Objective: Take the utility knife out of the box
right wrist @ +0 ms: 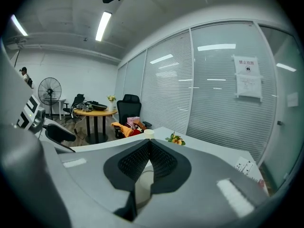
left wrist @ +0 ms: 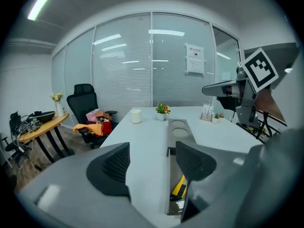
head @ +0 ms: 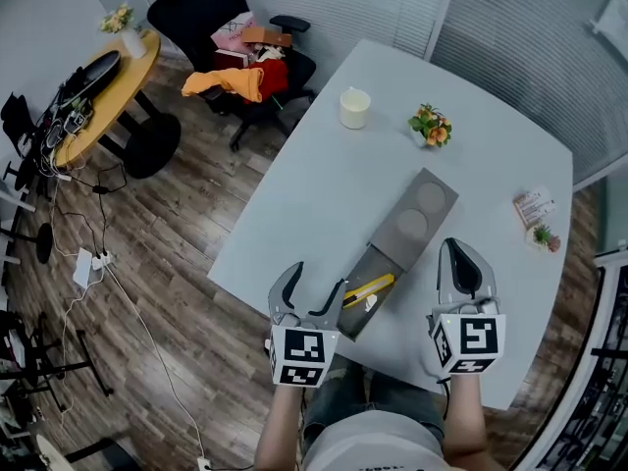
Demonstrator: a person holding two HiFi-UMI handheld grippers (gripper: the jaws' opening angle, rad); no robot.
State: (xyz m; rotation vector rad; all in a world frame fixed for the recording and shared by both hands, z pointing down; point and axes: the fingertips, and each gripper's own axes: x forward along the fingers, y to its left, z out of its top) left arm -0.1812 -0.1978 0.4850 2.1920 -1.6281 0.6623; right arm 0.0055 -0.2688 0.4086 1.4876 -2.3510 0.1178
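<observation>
**Knife just to the right of the open left tongs**

The utility knife (head: 368, 288) is seen lying in the uncovered near end of the long grey box (head: 380, 262). The far end of the box is covered by the lid (head: 420, 212), which is slid back along it. The box stands on the white table (head: 324, 184).

From the head view, the knife's yellow body is laid slantwise across the box rather than along its length. Its near end points toward the left gripper (head: 320, 278).

The left gripper is held wide open with nothing between its jaws, just beside the box's near left edge. In the left gripper view the knife (left wrist: 179, 186) is partly hidden behind the right-hand jaw, low and to the right of the gap (left wrist: 152, 163). A shift to the right and downward is judged necessary before the jaws could be closed across the handle.

The right gripper (head: 456, 253) is held further off, on the other side of the box. Its jaws (right wrist: 149, 158) are pressed together on nothing. The left gripper is judged the nearer.
</observation>
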